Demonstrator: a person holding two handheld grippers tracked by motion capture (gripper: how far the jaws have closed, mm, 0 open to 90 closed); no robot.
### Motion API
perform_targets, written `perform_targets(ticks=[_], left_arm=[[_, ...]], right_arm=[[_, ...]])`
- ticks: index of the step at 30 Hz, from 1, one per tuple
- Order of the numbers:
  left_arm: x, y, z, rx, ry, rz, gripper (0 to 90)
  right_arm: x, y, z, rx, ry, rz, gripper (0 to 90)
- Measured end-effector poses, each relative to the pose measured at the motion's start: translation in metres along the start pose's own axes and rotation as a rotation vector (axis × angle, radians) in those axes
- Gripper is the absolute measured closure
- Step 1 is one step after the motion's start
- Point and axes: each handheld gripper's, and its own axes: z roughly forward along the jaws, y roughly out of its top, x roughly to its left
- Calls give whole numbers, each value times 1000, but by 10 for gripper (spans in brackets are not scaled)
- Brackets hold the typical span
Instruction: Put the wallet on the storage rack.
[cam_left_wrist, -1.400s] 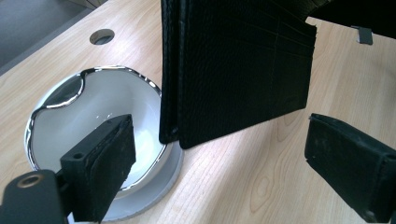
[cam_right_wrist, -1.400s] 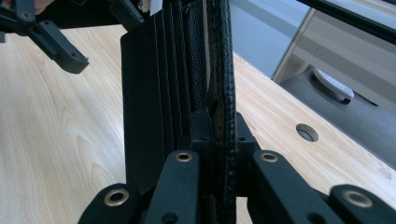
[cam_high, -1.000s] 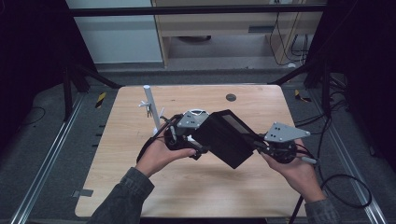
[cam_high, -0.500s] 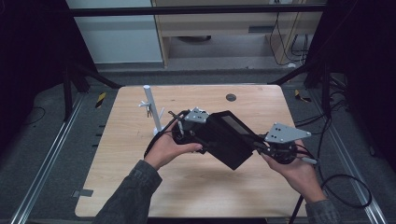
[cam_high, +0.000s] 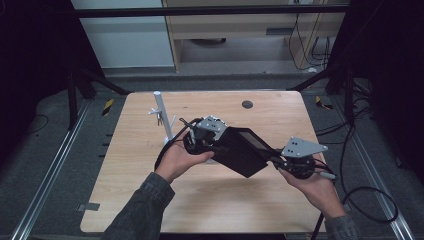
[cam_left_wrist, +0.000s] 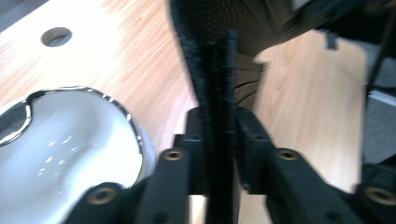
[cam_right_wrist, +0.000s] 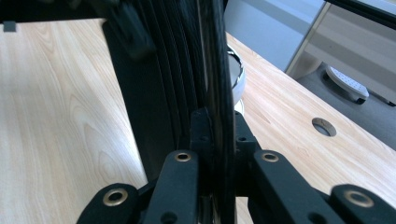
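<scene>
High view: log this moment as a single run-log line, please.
left gripper: jaws just closed on black bag edge | right gripper: shut on opposite edge | bag held above table | white stand behind

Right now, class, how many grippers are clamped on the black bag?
2. The left gripper has just closed its jaws on the near-left edge of the black bag; the right gripper pinches its right edge. Both hold it above the table.

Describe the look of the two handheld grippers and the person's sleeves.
Both the left gripper and the right gripper are black, each topped by a grey three-cornered plate and trailing a black cable. Their jaws are black with brass-coloured pivot pins. The left sleeve is dark grey.
</scene>
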Motion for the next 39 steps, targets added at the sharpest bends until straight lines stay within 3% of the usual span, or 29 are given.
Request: perform_targets(ticks=[4,6,8,9,10,15,17,21,22,23,25,26,27,28,29,32,34,36,39], left_arm=[[-5,9,-6,14,17,5,805],[-7,15,-10,23,36,0,807],[-8,21,-15,42,60,21,807],[-8,21,-15,42,60,21,807],[-7,27,-19,61,79,28,807],[-3,36,-32,75,93,35,807],[-3,38,-37,84,106,39,807],[-3,41,-46,93,115,35,807],[-3,41,-46,93,115,35,807],[-2,44,-51,105,120,38,807],[-2,49,-55,114,129,44,807],[-2,49,-55,114,129,44,807],[1,54,-60,120,141,46,807],[1,54,-60,120,141,46,807],[2,58,-64,121,154,45,807],[8,63,-69,112,184,41,807],[10,64,-71,107,191,38,807],[16,66,-77,90,219,25,807],[20,66,-79,78,232,25,807]], right_arm=[[2,-9,5,7,-6,7,803],[5,-14,9,14,12,21,685],[8,-19,14,30,28,29,541],[8,-19,14,30,28,29,541],[11,-27,18,47,54,57,421],[14,-50,21,53,43,123,239],[11,-59,22,51,15,155,191],[-1,-82,22,59,-93,275,136],[-1,-82,22,59,-93,275,136],[-7,-90,22,84,-168,309,109],[-13,-97,22,104,-221,360,101],[-13,-97,22,104,-221,360,101],[-16,-104,21,125,-270,408,95],[-16,-104,21,125,-270,408,95],[-19,-110,21,150,-307,409,90],[-20,-119,22,192,-339,428,93],[-20,-121,21,197,-343,436,94],[-21,-124,17,193,-355,485,96],[-23,-128,17,203,-360,501,97]])
